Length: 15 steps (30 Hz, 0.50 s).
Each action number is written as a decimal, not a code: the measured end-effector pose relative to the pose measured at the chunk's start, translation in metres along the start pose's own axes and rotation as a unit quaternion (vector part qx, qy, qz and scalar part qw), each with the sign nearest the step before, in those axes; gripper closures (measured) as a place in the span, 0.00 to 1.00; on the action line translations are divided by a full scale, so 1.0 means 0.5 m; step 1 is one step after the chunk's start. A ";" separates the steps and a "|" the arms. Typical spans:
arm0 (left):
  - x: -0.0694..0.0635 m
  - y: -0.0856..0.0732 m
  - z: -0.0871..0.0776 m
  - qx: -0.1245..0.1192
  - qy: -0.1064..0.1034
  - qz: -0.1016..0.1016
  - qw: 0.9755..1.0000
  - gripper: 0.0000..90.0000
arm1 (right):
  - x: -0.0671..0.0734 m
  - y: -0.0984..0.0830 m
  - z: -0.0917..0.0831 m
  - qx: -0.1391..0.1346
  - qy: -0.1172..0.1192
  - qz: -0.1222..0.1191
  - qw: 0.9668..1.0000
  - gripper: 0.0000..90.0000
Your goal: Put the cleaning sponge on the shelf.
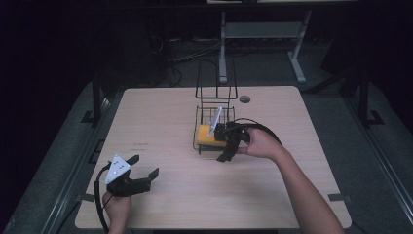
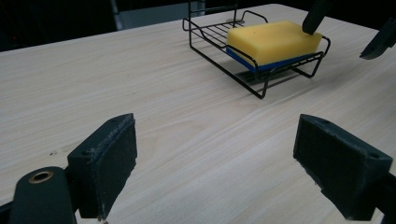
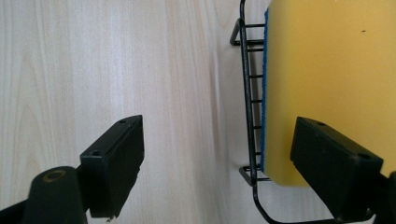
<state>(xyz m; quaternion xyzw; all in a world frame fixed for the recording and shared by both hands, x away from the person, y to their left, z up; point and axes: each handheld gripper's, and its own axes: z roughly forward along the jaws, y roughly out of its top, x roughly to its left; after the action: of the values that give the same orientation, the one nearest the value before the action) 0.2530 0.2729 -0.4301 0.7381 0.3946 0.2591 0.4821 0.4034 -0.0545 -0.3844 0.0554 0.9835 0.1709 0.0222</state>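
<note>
A yellow sponge (image 1: 204, 133) with a blue underside lies flat in a low black wire rack (image 1: 215, 90) near the middle of the table. My right gripper (image 1: 223, 144) hovers open over the rack's near end; one jaw is above the sponge (image 3: 327, 70), the other above bare wood outside the rack's rim (image 3: 246, 93). Nothing is between its jaws. My left gripper (image 1: 144, 165) stands open at the front left, well apart from the rack. Across the table from its jaws sit the sponge (image 2: 273, 42), the rack (image 2: 205, 39) and the right gripper (image 2: 348, 30).
The light wooden table (image 1: 160, 122) has a round cable hole (image 1: 245, 99) at its far edge behind the rack. The rack's tall wire handle rises at its back. A white desk frame (image 1: 222, 48) stands on the dark floor beyond.
</note>
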 end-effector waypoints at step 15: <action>-0.002 0.000 0.001 0.001 -0.001 0.002 1.000 0.14 | 0.016 -0.012 -0.003 -0.006 -0.001 0.001 1.000 0.18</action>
<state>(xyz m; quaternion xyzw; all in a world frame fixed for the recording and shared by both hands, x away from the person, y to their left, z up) 0.2529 0.2721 -0.4301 0.7395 0.3929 0.2590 0.4813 0.3949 -0.0597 -0.3854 0.0566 0.9823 0.1770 0.0230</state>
